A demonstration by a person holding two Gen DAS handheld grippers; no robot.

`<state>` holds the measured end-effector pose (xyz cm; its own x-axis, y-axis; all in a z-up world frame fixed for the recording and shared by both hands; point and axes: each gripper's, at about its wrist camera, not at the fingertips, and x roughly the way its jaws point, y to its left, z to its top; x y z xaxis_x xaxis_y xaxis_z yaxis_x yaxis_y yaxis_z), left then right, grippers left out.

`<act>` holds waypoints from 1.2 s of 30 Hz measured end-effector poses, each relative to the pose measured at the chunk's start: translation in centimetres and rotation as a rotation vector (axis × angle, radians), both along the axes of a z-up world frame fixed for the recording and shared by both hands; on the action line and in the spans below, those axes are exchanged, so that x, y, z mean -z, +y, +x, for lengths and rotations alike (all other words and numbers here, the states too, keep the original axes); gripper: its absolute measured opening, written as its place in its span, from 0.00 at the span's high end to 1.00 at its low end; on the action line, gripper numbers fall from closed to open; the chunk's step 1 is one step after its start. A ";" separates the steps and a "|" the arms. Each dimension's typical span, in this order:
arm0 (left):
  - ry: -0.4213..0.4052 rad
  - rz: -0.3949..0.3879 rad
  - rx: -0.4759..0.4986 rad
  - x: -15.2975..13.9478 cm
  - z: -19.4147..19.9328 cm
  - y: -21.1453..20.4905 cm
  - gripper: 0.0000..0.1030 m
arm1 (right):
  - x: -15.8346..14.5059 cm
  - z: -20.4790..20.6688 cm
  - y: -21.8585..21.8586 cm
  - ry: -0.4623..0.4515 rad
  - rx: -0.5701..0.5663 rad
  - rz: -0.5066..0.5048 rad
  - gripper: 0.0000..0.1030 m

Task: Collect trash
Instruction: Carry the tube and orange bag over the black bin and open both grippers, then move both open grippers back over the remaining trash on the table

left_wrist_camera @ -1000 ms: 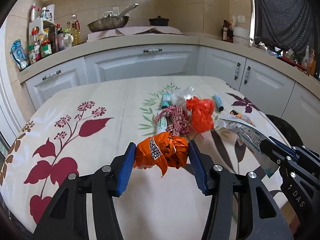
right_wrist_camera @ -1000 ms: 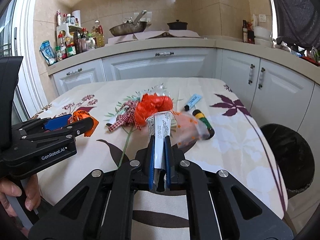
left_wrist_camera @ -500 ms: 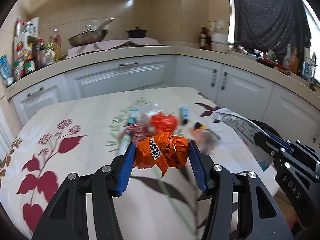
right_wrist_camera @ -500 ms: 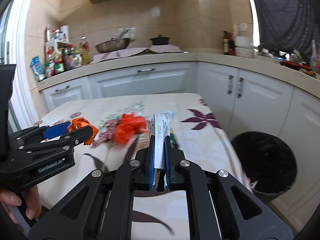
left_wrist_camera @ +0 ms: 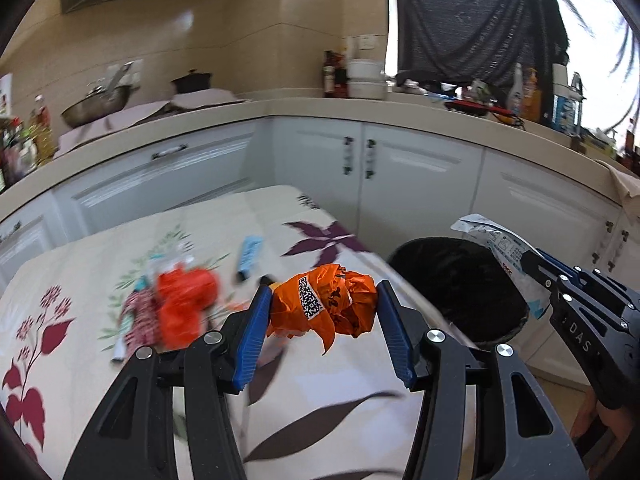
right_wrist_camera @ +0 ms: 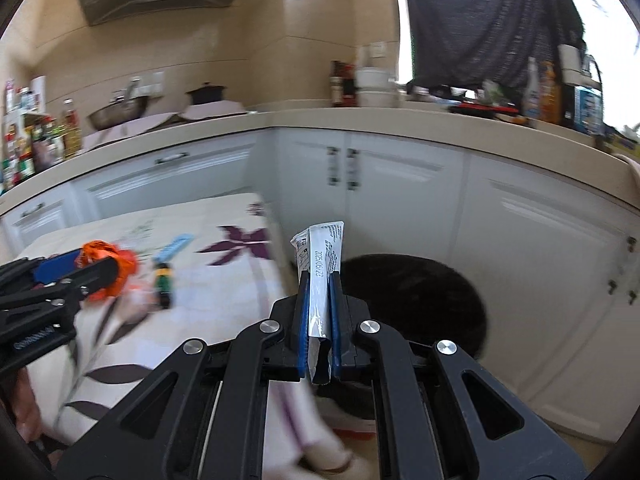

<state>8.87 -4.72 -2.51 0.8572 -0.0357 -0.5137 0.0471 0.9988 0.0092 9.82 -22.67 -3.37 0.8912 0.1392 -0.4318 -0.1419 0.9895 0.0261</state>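
Orange plastic, crumpled into a wad (left_wrist_camera: 324,304), is sitting pinched between the blue pads of our left gripper (left_wrist_camera: 322,324), while our right gripper (right_wrist_camera: 320,316) is pressing its pads flat together on a white printed wrapper (right_wrist_camera: 320,256). We are swinging both away from the flowered table (left_wrist_camera: 100,360): a second ago the litter pile filled the middle of each view, and now the black bin (left_wrist_camera: 452,280) beside the table's corner is sliding in ahead of us. We judge that the carry is nearly over and the drop is the next step, once each piece is hanging over the bin's mouth. The wrapper is standing upright, its long axis running along the gripper's fingers and its free end pointing up and forward toward the bin (right_wrist_camera: 412,296). The wad has no clear long axis; its barcode label is facing us. A red bag (left_wrist_camera: 184,308), a checked scrap (left_wrist_camera: 140,316) and a blue tube (left_wrist_camera: 250,256) are still lying on the table, so more trips are waiting.
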 end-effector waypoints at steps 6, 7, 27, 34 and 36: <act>-0.003 0.000 0.047 -0.1 2.3 -3.6 0.49 | 0.6 1.5 -3.2 -0.004 0.084 -0.017 0.92; -0.003 0.001 0.052 0.0 2.7 -4.1 0.49 | 0.7 1.7 -3.5 -0.005 0.094 -0.019 0.92; 0.060 0.034 0.097 2.6 10.9 -11.6 0.48 | 3.4 6.7 -8.2 0.038 0.204 0.003 0.92; 0.145 0.049 0.106 4.0 13.3 -12.4 0.38 | 4.5 8.5 -8.7 0.059 0.230 0.013 0.66; 0.141 0.036 0.097 3.9 13.3 -12.0 0.33 | 4.7 8.6 -8.7 0.064 0.233 0.020 0.64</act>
